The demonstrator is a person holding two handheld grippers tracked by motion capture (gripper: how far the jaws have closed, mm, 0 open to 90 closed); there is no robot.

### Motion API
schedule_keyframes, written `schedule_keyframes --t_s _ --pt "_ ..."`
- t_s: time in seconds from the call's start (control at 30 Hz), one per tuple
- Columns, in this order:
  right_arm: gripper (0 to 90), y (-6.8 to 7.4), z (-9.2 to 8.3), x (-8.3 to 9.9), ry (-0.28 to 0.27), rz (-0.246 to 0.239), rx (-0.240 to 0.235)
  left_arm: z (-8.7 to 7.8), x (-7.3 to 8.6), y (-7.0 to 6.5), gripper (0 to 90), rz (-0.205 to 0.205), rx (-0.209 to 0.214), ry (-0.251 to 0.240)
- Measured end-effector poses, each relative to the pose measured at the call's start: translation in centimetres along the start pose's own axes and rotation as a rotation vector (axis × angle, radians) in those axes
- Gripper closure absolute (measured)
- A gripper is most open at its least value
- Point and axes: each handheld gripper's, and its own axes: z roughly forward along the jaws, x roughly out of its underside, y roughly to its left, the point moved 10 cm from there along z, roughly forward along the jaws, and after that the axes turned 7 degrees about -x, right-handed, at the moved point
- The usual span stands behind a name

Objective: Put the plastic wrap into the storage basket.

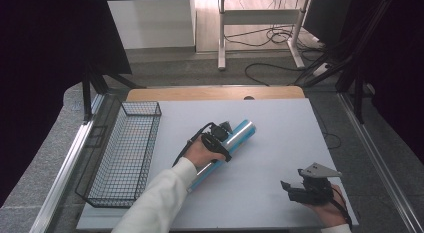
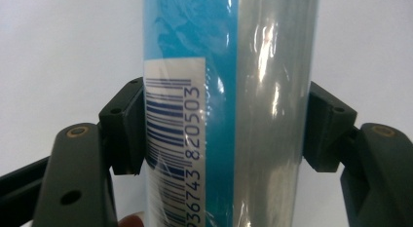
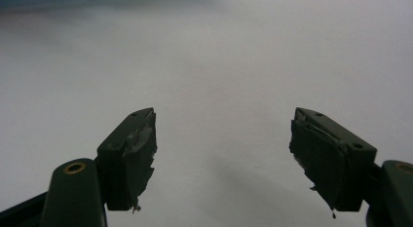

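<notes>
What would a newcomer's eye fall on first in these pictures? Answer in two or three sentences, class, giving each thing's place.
First, the blue and silver roll lying aslant mid-table, with the left gripper closed around it; its jaws press both sides beside the barcode. Next, the black wire basket along the table's left edge. Then the right gripper, open, near the table's front right corner.

- A white long sleeve (image 1: 160,198) is worn on the left arm; a white cuff edge is seen at the right wrist.
- The left hand-held gripper (image 1: 218,134) is built of black parts, and a black cable is looped from it.
- The right hand-held gripper (image 1: 295,192) is black and is topped by a grey three-cornered plate (image 1: 318,170).
- Brass-coloured rivets and small screw holes are set in the black jaws.
- Worn, ragged dark pads (image 3: 139,161) are fitted inside the right jaws.
</notes>
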Motion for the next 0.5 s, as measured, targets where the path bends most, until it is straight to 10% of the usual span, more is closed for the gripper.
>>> schedule_keyframes --t_s 0.5 --pt "25.1 0.3 0.2 0.0 0.008 -0.013 0.001 -4.7 0.4 2.4 31.7 -0.026 -0.029 -0.009"
